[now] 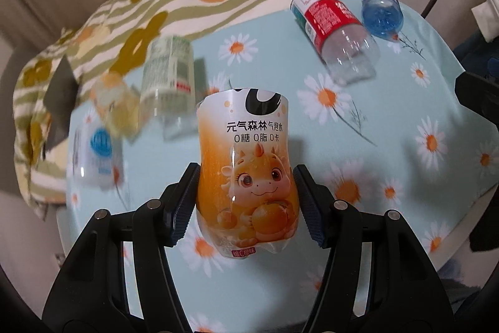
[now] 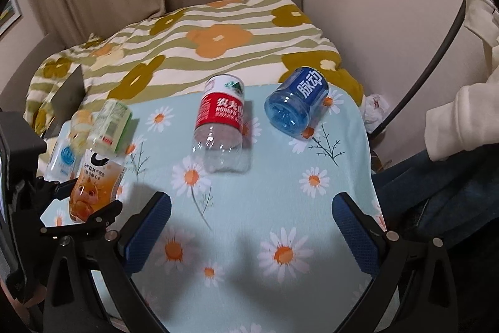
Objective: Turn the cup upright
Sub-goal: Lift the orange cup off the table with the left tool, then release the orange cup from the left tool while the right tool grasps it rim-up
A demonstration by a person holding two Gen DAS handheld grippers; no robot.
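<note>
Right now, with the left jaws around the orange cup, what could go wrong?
1. The left gripper pinches the orange cup at its narrow waist, and thin plastic could buckle or slip while it turns.
2. The green-label cup and the blue-logo cup lie close beside it, so a wide swing might knock them.
3. The daisy cloth looks soft, so the cup set down on it may tip again. The right gripper hangs open, holding nothing.
</note>
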